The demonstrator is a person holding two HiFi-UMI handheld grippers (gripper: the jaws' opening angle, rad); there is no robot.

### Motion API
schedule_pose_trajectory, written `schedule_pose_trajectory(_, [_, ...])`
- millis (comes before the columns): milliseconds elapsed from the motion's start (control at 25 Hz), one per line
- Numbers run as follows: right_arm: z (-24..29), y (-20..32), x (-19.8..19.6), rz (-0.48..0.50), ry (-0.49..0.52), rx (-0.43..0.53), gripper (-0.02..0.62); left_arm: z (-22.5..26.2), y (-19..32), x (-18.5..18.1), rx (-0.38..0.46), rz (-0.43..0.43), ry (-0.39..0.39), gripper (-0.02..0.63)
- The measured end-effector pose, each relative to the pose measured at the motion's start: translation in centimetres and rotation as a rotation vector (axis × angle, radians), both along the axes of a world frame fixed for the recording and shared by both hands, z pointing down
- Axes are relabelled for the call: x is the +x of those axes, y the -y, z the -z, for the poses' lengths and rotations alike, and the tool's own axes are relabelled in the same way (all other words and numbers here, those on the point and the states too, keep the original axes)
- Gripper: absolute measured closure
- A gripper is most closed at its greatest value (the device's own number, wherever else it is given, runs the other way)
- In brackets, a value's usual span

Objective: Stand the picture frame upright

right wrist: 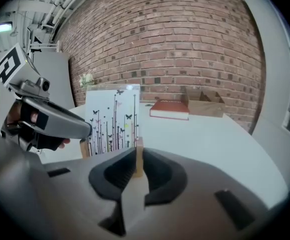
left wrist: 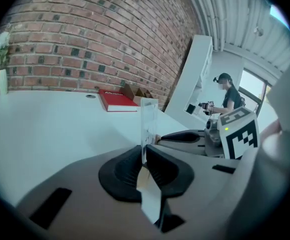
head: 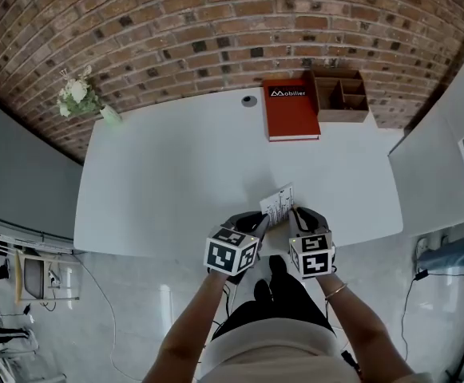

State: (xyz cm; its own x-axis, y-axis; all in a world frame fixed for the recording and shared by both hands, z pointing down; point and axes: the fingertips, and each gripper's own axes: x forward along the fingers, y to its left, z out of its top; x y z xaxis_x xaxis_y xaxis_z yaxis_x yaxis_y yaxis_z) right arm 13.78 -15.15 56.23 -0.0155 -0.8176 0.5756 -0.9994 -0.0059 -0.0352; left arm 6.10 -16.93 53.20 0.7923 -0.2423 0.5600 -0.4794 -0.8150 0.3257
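Lower centre, near table (head: 176, 174) edge: left gripper (head: 259, 218) pinches the clear edge of the picture frame (head: 277, 204); right gripper (head: 298, 214) clamps its wooden foot. The frame looks upright, probably being seated. Next: settle the base flat, release gently. Red book (head: 291, 108) beyond, upper centre.

Our gear and what we wear

Our left gripper (head: 255, 216) and right gripper (head: 299, 214) have pale grey shells and black ribbed jaw pads. Each bears a white cube (head: 232, 255) printed with black square markers, and a small green light (left wrist: 226, 129) glows beside the right one's. We wear a thin bracelet (head: 335, 291), a pale top (head: 263, 359) and black trousers (head: 283, 306).
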Motion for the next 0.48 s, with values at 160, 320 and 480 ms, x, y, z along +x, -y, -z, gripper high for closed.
schedule_pose_trajectory(160, [-0.3, -0.5, -0.2, 0.005, -0.010, -0.009, 0.548, -0.4, -0.9, -0.3, 0.020, -0.016, 0.024, 0.583])
schedule_pose_trajectory(320, [-0.5, -0.8, -0.5, 0.010, -0.027, -0.014, 0.548, -0.7, -1.3, -0.7, 0.039, -0.030, 0.048, 0.581])
schedule_pose_trajectory(480, [-0.5, -1.0, -0.9, 0.011, -0.036, -0.014, 0.548, -0.7, -1.4, -1.0, 0.056, -0.034, 0.062, 0.581])
